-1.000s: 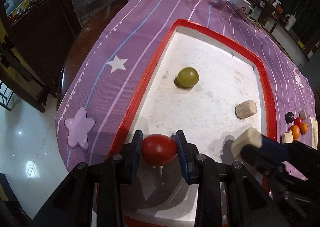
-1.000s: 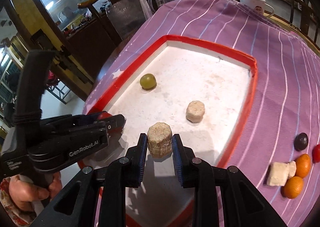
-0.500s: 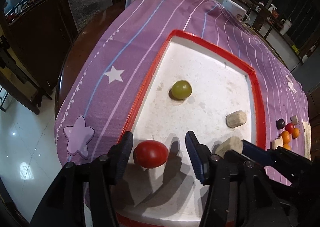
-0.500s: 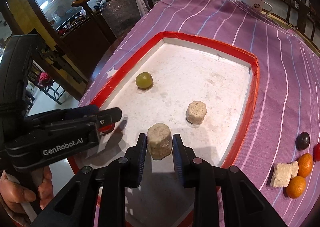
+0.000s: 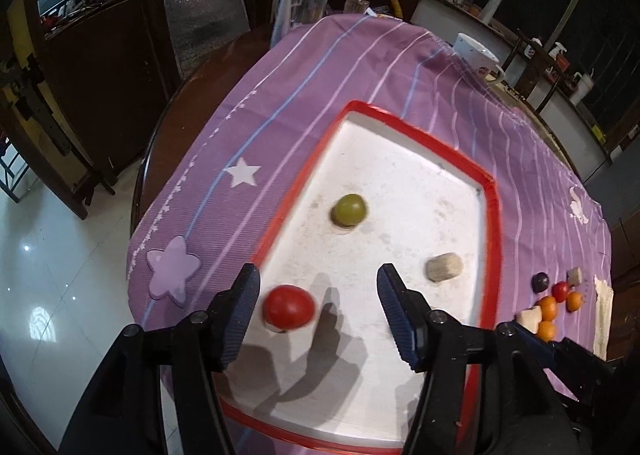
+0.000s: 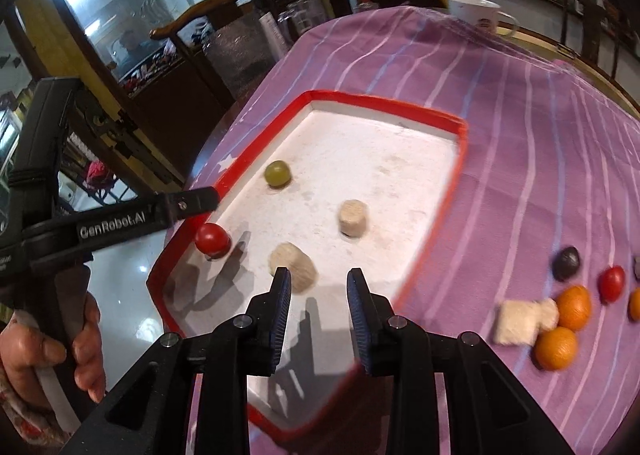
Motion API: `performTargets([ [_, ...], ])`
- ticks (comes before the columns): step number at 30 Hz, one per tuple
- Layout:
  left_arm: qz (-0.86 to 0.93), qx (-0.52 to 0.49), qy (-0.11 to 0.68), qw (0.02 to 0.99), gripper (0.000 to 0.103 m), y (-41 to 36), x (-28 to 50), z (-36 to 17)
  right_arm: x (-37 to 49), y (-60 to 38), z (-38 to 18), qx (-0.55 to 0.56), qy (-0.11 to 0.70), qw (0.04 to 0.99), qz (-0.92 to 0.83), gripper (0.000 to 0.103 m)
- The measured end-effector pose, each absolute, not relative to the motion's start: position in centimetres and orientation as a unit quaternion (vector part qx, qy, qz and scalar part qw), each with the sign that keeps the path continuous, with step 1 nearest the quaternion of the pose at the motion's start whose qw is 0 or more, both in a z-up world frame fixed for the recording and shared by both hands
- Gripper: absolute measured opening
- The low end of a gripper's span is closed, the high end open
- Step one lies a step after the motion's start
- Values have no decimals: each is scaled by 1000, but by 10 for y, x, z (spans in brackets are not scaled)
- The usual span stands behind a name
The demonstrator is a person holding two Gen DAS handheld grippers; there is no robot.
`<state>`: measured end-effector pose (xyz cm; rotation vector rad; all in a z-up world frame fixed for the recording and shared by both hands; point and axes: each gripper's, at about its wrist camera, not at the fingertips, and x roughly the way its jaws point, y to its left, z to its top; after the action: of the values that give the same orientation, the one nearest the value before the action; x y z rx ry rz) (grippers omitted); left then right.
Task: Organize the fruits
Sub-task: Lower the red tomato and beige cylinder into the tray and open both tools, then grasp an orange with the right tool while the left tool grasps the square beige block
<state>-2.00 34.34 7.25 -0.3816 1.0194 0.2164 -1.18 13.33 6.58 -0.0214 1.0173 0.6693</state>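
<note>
Purple striped cloth [image 5: 320, 103] covers counter. Red-rimmed white tray [image 5: 490, 191] holds everything. Left tool [image 5: 318, 295] opening, round red tomato [image 5: 289, 307] sits loose on tray by its left pad. Right tool [image 6: 318, 287] released, nothing between pads; beige cork-like cylinder [image 6: 294, 261] lies just left.

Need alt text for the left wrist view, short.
The left gripper, jaws opening, hangs over a red-rimmed white tray on a purple striped cloth. A red tomato lies free by its left finger; farther in lie a green fruit and a beige block.
</note>
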Motion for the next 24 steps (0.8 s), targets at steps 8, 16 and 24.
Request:
performTargets([
  [8, 43, -152, 482, 862, 60, 269, -10, 86, -10, 21, 68, 46, 481, 844, 232, 32],
  [16, -42, -93, 505, 857, 60, 168, 3, 72, -1, -78, 60, 88, 486, 857, 146, 32],
  [24, -70, -43, 523, 848, 60, 115, 17, 38, 24, -131, 55, 97, 481, 864, 113, 32],
])
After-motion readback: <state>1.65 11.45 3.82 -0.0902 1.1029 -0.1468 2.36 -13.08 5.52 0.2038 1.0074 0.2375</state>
